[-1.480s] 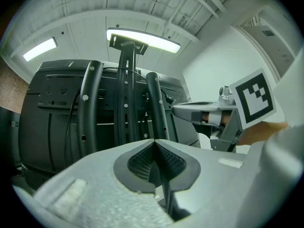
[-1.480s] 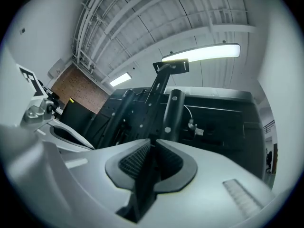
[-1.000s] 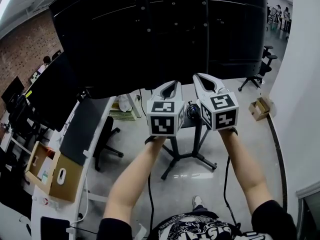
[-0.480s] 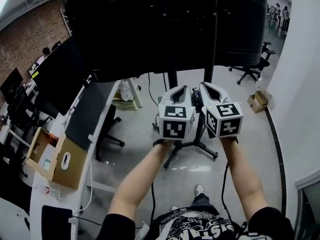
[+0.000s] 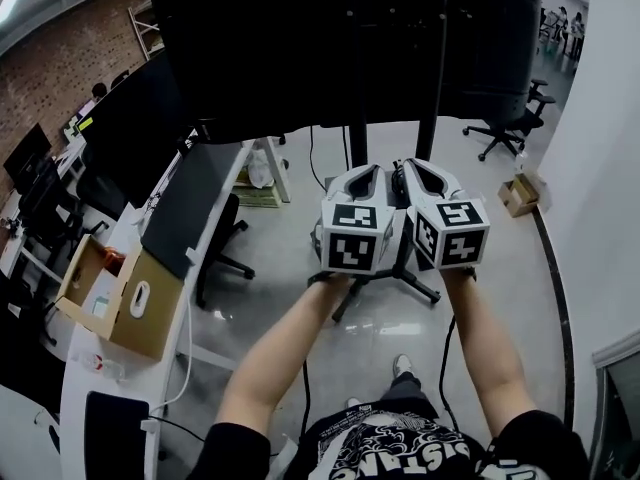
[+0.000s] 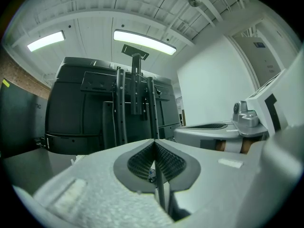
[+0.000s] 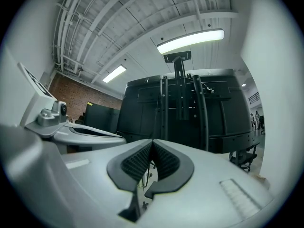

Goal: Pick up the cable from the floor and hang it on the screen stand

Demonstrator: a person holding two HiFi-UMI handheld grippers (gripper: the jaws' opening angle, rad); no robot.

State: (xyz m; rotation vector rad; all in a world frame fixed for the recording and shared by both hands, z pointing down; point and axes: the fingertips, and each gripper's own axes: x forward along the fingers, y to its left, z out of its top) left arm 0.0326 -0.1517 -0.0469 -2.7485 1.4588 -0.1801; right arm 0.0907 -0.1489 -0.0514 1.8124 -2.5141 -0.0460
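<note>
Near the black stand point(image 5: 356, 148), its poles upright, we hold left gripper point(image 5: 368, 171) and right gripper point(image 5: 410, 165) clenched, empty.

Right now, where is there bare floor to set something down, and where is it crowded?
Bare floor lies between the screen stand and the right wall, and between that stand and the office chair. The left desk is crowded.

Office: desks point(image 5: 70, 426), monitors point(image 5: 125, 133), swivel chairs point(image 5: 502, 133)
</note>
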